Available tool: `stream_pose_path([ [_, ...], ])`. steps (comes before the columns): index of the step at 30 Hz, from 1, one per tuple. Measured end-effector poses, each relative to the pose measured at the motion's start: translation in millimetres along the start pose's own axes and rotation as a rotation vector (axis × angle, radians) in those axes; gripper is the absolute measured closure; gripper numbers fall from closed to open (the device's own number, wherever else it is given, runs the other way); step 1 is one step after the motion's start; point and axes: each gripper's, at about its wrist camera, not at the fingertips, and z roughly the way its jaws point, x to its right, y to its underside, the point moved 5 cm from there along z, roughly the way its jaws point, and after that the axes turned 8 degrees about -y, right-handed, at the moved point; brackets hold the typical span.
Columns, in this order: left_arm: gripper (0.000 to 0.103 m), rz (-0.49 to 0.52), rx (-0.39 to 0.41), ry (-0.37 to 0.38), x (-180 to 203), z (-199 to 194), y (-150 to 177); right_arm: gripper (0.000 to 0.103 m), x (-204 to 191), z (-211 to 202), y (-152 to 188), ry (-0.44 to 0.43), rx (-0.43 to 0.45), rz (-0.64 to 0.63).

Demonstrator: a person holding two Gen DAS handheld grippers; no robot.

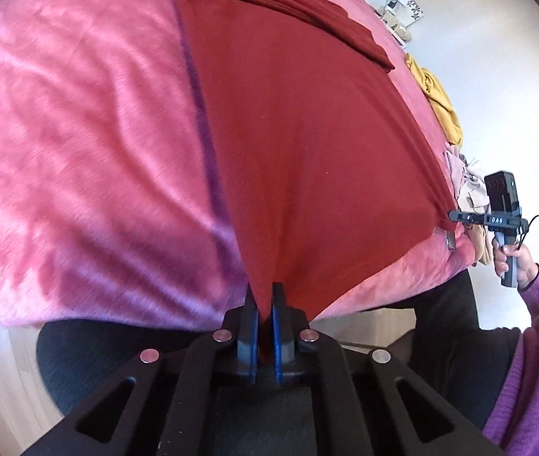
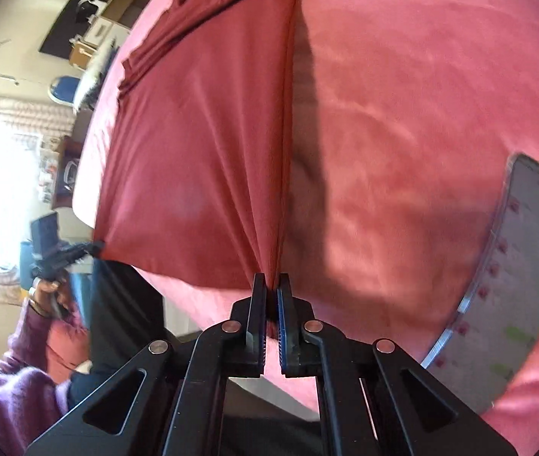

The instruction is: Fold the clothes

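A dark red garment (image 1: 300, 144) lies stretched along a pink bedspread (image 1: 79, 144), one sleeve folded over it at the far end. My left gripper (image 1: 265, 296) is shut on one near corner of its hem, the cloth pinched between the blue pads. My right gripper (image 2: 272, 285) is shut on the other near corner of the red garment (image 2: 201, 159), which pulls into taut creases toward the jaws. Each view shows the other gripper at the cloth's far corner: the right gripper (image 1: 455, 216) at right, the left gripper (image 2: 96, 245) at left.
A yellow garment (image 1: 436, 95) and pale clothes (image 1: 467, 190) are heaped at the bed's right edge. A phone or tablet (image 2: 528, 266) lies on the bedspread (image 2: 421, 114) to the right. The person's purple sleeve (image 1: 535, 361) and dark trousers stand at the bed's near edge. Boxes and furniture line the wall.
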Motion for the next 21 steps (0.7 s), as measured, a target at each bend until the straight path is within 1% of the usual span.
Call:
stream_pose_path([
  [2,0.096,-0.016,-0.019,0.000,-7.3,-2.4,-3.0,0.098,-9.5,5.2,9.2,0.005,-0.007,0.010],
  [3,0.095,-0.025,-0.029,0.000,-10.9,-3.6,-4.6,0.094,-14.3,7.8,13.7,0.007,-0.010,0.015],
  [4,0.091,-0.025,-0.064,0.002,-15.5,-4.9,-4.5,0.092,-21.5,7.8,7.7,-0.019,0.017,0.013],
  [5,0.088,-0.019,-0.106,-0.010,-21.4,-7.2,-4.0,0.092,-26.2,5.5,2.1,-0.004,0.027,0.009],
  [6,0.088,-0.013,-0.148,-0.024,-27.4,-9.8,-3.4,0.089,-30.7,3.0,-3.4,0.013,0.036,0.006],
  [7,0.088,0.000,-0.166,-0.051,-35.8,-16.2,-4.1,0.083,-34.3,-3.8,-13.6,0.040,0.058,-0.002],
  [8,0.088,0.000,-0.128,-0.072,-41.1,-25.5,-21.7,0.080,-37.8,-11.0,-24.2,0.068,0.080,-0.009],
  [9,0.088,-0.001,-0.084,-0.092,-45.9,-35.2,-41.4,0.068,-32.8,-25.0,-41.9,0.075,0.120,-0.017],
  [10,0.088,-0.002,-0.040,-0.111,-50.7,-45.0,-61.1,0.053,-29.0,-37.6,-59.3,0.076,0.167,-0.031],
  [11,0.086,-0.003,0.004,-0.131,-55.6,-54.9,-80.9,0.047,-25.2,-50.2,-76.8,0.076,0.213,-0.045],
  [12,0.085,-0.005,0.048,-0.151,-60.4,-64.9,-100.6,0.043,-24.3,-61.0,-99.5,0.066,0.241,-0.071],
  [13,0.084,-0.006,0.093,-0.170,-65.2,-75.0,-120.3,0.043,-33.1,-61.3,-130.0,0.054,0.255,-0.108],
  [14,0.082,0.011,0.155,-0.169,-62.0,-80.6,-152.0,0.043,-40.0,-57.5,-158.3,0.047,0.258,-0.141],
  [15,0.081,0.029,0.219,-0.164,-57.8,-85.9,-185.1,0.043,-40.0,-53.9,-196.8,0.046,0.254,-0.178],
  [16,0.079,0.059,0.267,-0.172,-52.1,-85.3,-220.0,0.043,-37.8,-51.4,-240.2,0.048,0.248,-0.217],
  [17,0.079,0.089,0.313,-0.181,-46.1,-84.1,-255.2,0.043,-43.9,-42.9,-268.6,0.039,0.241,-0.237],
  [18,0.079,0.112,0.336,-0.194,-42.5,-79.6,-285.5,0.043,-50.6,-34.0,-296.0,0.028,0.235,-0.255],
  [19,0.079,0.133,0.354,-0.209,-38.1,-73.0,-316.5,0.043,-49.9,-25.9,-340.2,0.011,0.235,-0.261],
  [20,0.079,0.157,0.368,-0.228,-33.2,-64.0,-347.4,0.043,-56.0,-12.1,-371.5,-0.009,0.232,-0.263],
  [21,0.079,0.171,0.373,-0.239,-29.1,-54.2,-375.3,0.043,-52.7,-7.2,-395.2,-0.029,0.223,-0.263],
])
